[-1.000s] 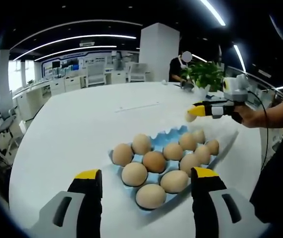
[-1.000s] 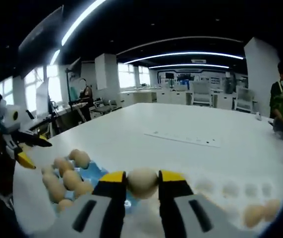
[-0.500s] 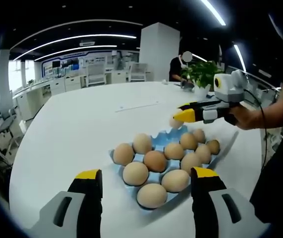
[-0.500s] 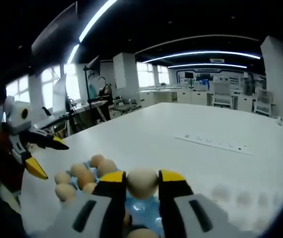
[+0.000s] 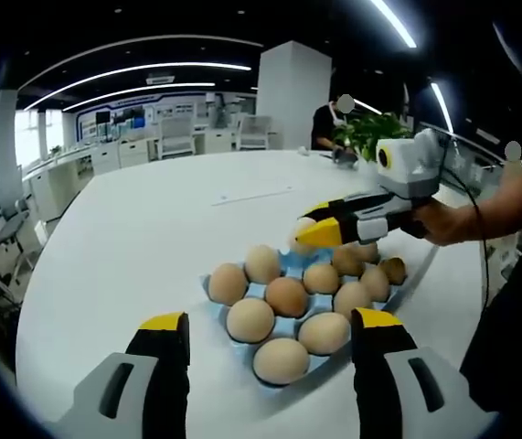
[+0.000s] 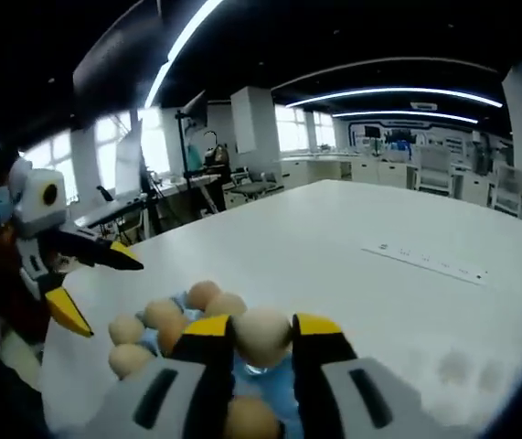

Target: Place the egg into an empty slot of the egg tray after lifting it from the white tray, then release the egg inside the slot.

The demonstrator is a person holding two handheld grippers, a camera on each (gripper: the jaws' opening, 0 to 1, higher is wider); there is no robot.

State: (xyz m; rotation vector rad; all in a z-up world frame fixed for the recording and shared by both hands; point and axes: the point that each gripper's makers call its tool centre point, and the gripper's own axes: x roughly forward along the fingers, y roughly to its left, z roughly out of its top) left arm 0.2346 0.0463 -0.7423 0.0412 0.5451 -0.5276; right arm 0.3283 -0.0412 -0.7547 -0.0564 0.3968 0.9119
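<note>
Right gripper (image 6: 262,340) fingers clamp egg (image 6: 262,336) above crowded blue egg tray (image 5: 290,262); left gripper (image 5: 270,340) fingers spread, empty.

Tan eggs (image 5: 285,296), blue egg tray (image 5: 308,255), yellow-tipped grey tongs (image 5: 270,343).

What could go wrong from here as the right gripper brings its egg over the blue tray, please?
The egg tray is nearly full, so the carried egg could knock seated eggs if lowered off target. Releasing it from the right gripper above the slot might crack it.
</note>
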